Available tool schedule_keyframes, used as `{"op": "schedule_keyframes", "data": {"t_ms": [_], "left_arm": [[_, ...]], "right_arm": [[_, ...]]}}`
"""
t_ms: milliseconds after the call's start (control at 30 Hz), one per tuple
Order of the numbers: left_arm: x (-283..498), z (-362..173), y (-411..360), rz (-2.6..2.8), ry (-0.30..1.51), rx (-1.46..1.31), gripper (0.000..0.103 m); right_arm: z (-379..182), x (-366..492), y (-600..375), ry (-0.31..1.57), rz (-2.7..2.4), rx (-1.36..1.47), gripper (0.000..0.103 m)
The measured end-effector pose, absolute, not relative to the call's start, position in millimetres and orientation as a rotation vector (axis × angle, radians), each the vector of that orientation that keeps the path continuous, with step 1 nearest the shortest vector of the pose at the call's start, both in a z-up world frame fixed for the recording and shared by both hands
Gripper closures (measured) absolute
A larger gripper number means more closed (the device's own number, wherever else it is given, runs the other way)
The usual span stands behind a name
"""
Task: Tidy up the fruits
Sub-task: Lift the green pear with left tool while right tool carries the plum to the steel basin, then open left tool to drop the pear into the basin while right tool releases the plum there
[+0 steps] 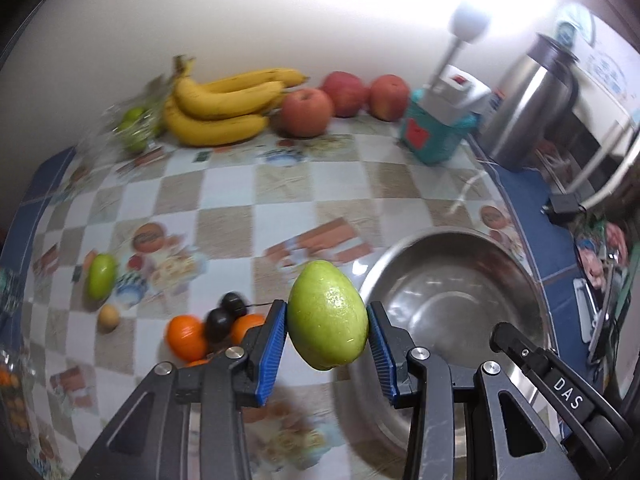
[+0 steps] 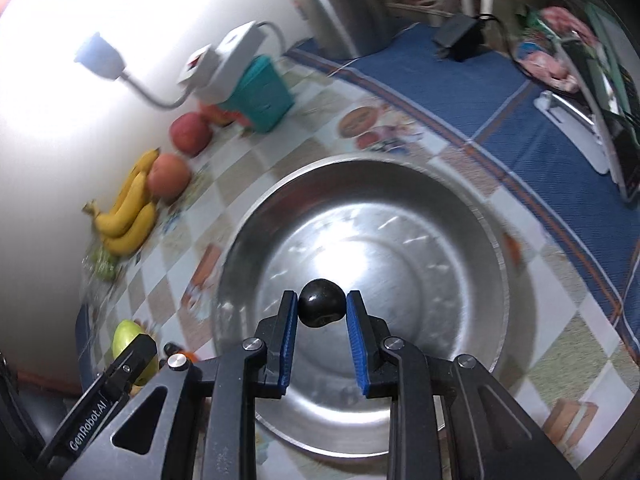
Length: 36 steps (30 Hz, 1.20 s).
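My left gripper (image 1: 327,314) is shut on a green pear-shaped fruit (image 1: 326,304), held above the checkered tablecloth just left of the steel bowl (image 1: 460,300). My right gripper (image 2: 322,300) is shut on a small dark plum (image 2: 320,308) over the inside of the empty bowl (image 2: 420,260). In the right wrist view the green fruit (image 2: 126,340) shows at lower left behind the left gripper's finger. On the cloth lie two oranges (image 1: 186,338), two more dark plums (image 1: 220,320), a small green fruit (image 1: 102,276) and a small tan fruit (image 1: 109,317).
Bananas (image 1: 224,108), three red apples (image 1: 306,112) and a bag of green fruit (image 1: 136,124) line the wall. A teal box with a lamp (image 1: 440,128), a steel kettle (image 1: 532,104) and a black adapter (image 1: 564,204) stand right of them.
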<state>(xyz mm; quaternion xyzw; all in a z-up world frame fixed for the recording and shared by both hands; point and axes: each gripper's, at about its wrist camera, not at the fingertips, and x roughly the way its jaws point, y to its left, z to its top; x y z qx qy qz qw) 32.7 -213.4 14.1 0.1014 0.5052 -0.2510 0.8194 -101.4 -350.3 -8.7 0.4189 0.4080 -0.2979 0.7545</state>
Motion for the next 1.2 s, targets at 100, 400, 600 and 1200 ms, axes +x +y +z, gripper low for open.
{"op": "schedule_keyframes", "data": {"t_ms": [100, 400, 600, 1200], "left_arm": [[28.1, 10.3, -230.5, -0.567, 1.044, 0.237, 0.060], [18.3, -11.6, -259.0, -0.661, 1.032, 0.266, 0.060], [16.3, -24.3, -260.2, -0.670, 1.062, 0.265, 0.060], [12.5, -20.6, -257.1, -0.671, 1.075, 0.248, 0.059]], "right_arm": [[-9.9, -106.0, -359.3, 0.864, -0.694, 0.921, 0.077], [-18.6, -117.3, -381.6, 0.825, -0.774, 0.949, 0.077], [-27.4, -116.6, -384.5, 0.851, -0.782, 0.966, 0.077], [-34.6, -116.6, -384.4, 0.908, -0.793, 0.967, 0.076]]}}
